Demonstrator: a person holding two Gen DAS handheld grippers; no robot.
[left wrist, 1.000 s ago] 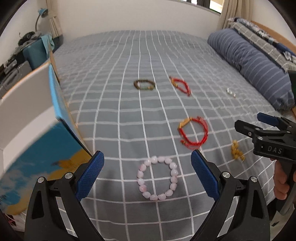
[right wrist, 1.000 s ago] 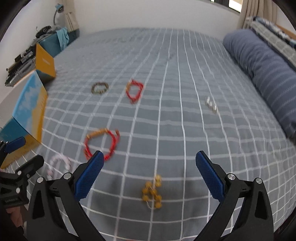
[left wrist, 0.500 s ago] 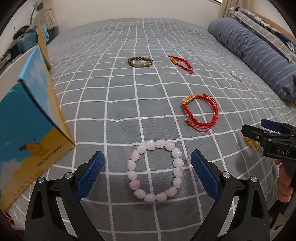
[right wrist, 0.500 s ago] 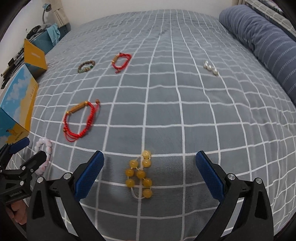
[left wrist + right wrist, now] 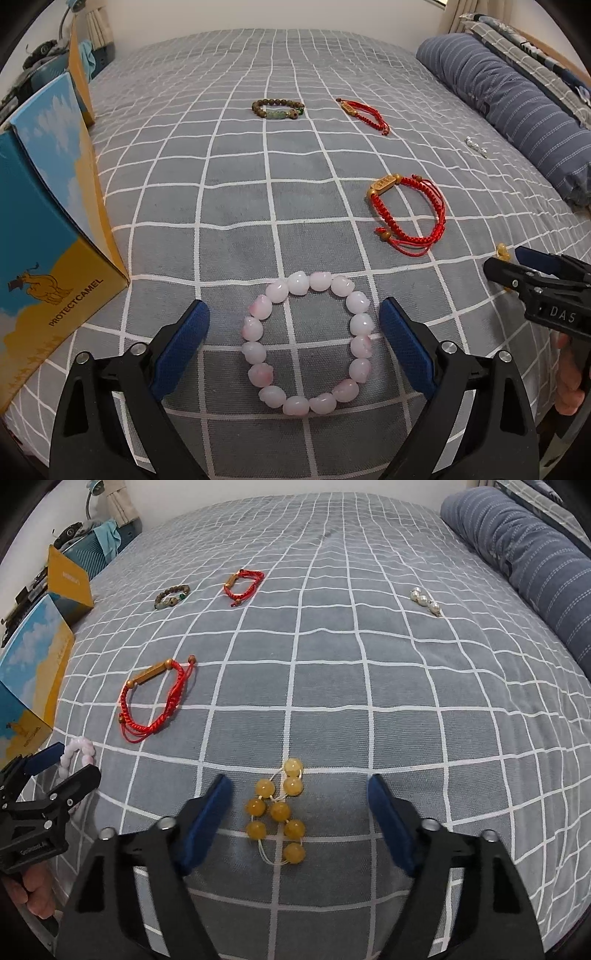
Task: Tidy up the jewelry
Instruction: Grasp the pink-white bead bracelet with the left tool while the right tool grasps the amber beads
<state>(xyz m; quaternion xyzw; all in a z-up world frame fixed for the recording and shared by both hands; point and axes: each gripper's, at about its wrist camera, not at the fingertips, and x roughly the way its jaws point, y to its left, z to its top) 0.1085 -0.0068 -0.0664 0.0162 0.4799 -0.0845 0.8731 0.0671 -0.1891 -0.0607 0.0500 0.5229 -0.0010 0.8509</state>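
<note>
Jewelry lies spread on a grey checked bed. My left gripper [image 5: 295,338] is open, its blue pads either side of a pink bead bracelet [image 5: 308,345] lying flat. My right gripper [image 5: 299,812] is open around a yellow bead string [image 5: 280,806]. A red cord bracelet [image 5: 406,216] lies further ahead, also in the right wrist view [image 5: 155,699]. A second red bracelet [image 5: 364,114], a brown bead bracelet [image 5: 277,109] and small pearls [image 5: 424,600] lie farther off. The right gripper [image 5: 515,264] shows at the left wrist view's right edge.
An open blue and yellow cardboard box [image 5: 48,221] stands at the left edge of the bed, close to the pink bracelet. A striped blue pillow [image 5: 517,107] lies along the right side. Cluttered furniture [image 5: 74,539] stands beyond the far left corner.
Both grippers have moved down and forward: the pink bracelet now sits between the left pads and the yellow beads between the right pads. Both stay open.
</note>
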